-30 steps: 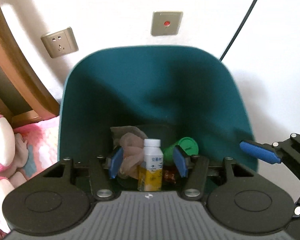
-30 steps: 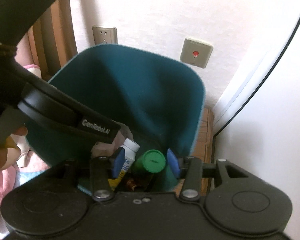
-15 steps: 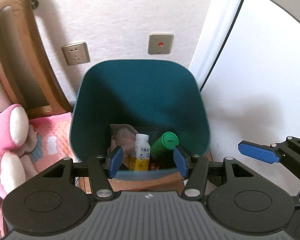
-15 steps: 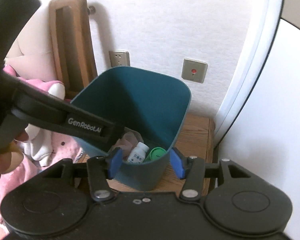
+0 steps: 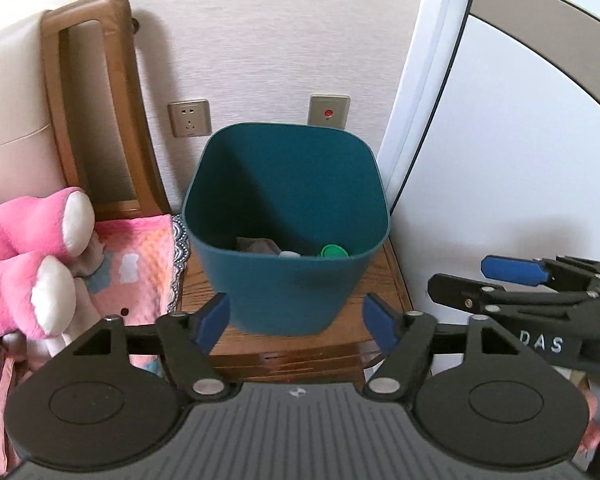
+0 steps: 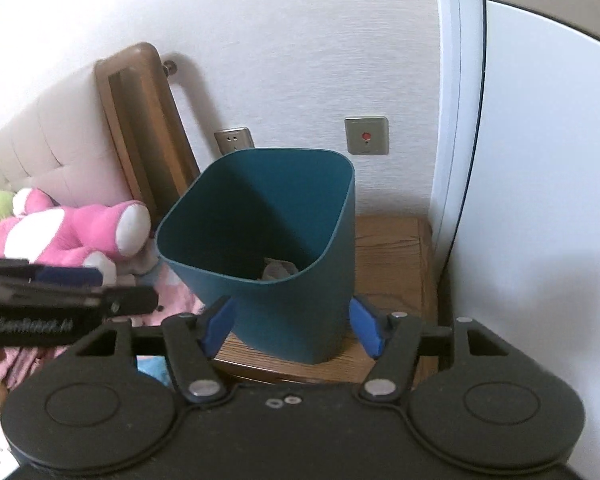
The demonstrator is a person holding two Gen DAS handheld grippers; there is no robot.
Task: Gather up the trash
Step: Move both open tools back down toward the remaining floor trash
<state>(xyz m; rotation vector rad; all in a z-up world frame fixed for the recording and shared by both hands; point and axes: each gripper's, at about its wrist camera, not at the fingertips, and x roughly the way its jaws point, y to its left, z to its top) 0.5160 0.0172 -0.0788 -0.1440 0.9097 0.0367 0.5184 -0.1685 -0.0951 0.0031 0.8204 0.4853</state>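
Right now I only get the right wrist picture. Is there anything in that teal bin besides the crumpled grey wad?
Observer: Yes. The left wrist view shows a green cap inside the bin.
Visitor: Anything else down there?
Observer: A white bottle top sits between the grey wad and the green cap.
Visitor: The other claw is a blur to me. Is it holding something?
Observer: No. The left claw is open and empty; its jaws have just been opening.
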